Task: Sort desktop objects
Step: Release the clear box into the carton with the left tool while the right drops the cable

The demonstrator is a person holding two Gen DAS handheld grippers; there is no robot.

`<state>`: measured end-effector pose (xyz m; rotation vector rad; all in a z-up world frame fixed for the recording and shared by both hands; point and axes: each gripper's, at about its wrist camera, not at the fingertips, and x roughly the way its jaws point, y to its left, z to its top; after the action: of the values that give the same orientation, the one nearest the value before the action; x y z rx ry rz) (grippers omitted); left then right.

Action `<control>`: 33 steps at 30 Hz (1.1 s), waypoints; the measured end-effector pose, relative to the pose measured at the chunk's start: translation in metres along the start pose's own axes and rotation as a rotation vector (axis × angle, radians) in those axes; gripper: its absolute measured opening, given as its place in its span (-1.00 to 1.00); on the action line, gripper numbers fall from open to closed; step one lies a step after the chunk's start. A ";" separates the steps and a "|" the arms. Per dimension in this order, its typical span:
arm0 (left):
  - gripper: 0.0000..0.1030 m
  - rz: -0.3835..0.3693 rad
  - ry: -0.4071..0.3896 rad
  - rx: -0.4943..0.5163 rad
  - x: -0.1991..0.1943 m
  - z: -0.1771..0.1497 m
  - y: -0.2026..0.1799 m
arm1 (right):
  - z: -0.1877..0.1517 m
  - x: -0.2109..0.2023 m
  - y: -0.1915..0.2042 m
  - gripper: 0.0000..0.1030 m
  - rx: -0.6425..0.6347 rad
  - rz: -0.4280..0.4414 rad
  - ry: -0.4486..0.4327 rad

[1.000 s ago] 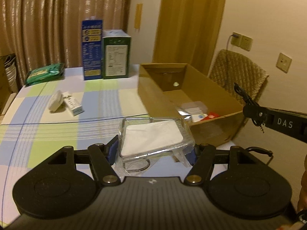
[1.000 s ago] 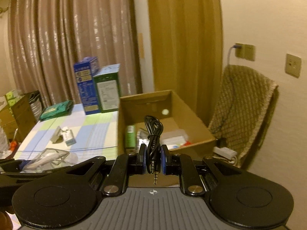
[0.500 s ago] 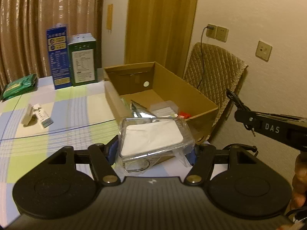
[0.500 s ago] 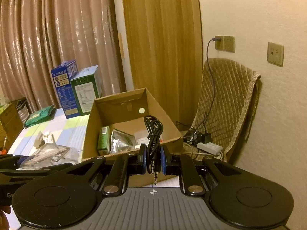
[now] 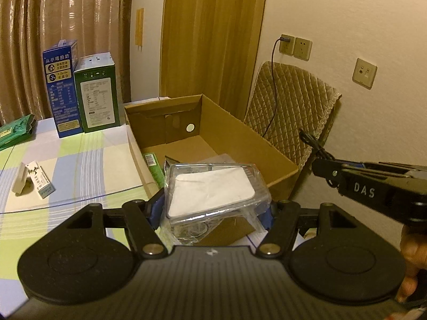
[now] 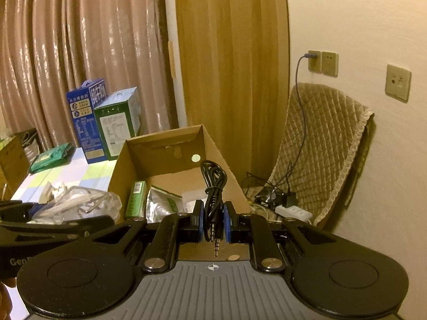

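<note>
So the left gripper (image 5: 213, 208) is clamped on a clear plastic packet with a white card inside (image 5: 213, 190), held up at the near edge of the open brown cardboard box (image 5: 240, 130). The right gripper (image 6: 213, 222) pinches a coiled black audio cable (image 6: 214, 184), plugs pointing down, above that box too. A small green carton (image 6: 136, 198) and a silver foil pouch (image 6: 161, 204) sit inside it.

A lived-in home room: long curtains (image 6: 88, 61) hang behind a table under a checked tablecloth (image 5: 80, 160), with a quilt-draped chair (image 6: 320, 144) to the table's right, below wall sockets (image 6: 323, 62).
</note>
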<state>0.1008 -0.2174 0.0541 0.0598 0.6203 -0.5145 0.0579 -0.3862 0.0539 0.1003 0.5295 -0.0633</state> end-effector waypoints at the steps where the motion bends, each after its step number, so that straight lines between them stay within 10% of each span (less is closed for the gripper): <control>1: 0.22 0.000 -0.001 -0.001 0.002 0.002 0.001 | 0.001 0.003 0.000 -0.78 -0.004 0.003 0.003; 33: 0.43 0.013 0.034 -0.047 0.091 0.039 0.030 | 0.036 0.100 0.003 -0.78 -0.074 0.041 0.068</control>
<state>0.1992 -0.2394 0.0317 0.0285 0.6650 -0.4875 0.1620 -0.3909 0.0341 0.0410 0.5973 -0.0005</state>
